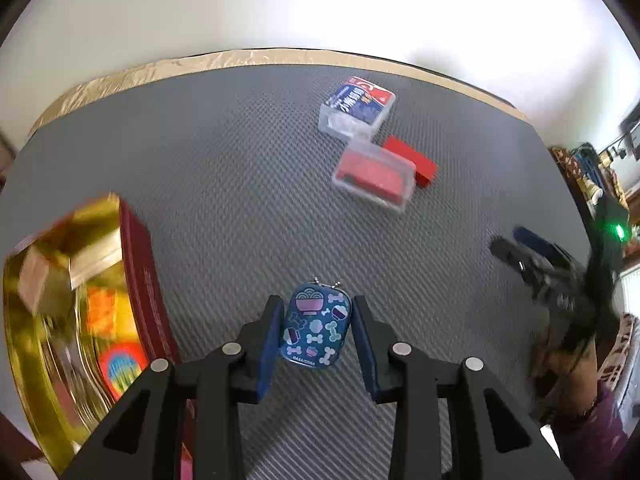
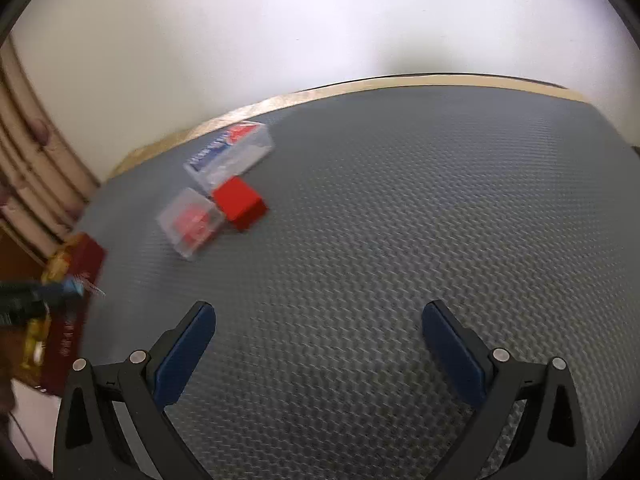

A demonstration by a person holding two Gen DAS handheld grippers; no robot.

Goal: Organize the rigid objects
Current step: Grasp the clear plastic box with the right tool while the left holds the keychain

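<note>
Between the left gripper (image 1: pixel 316 320) pads, a blue patterned tin (image 1: pixel 316 326) is clamped, long axis along the fingers, above the mat (image 1: pixel 240 160) by the gold box (image 1: pixel 80 300) at the left edge. Right gripper (image 2: pixel 320 344) wide, empty, farther off.

A lived-in room of a home: a table (image 1: pixel 224 152) under a grey textured mat stands against a plain white wall (image 1: pixel 320 8), with cluttered, patterned household belongings (image 1: pixel 592 176) piled at the right edge and pale panelled woodwork (image 2: pixel 36 184) at the left.
</note>
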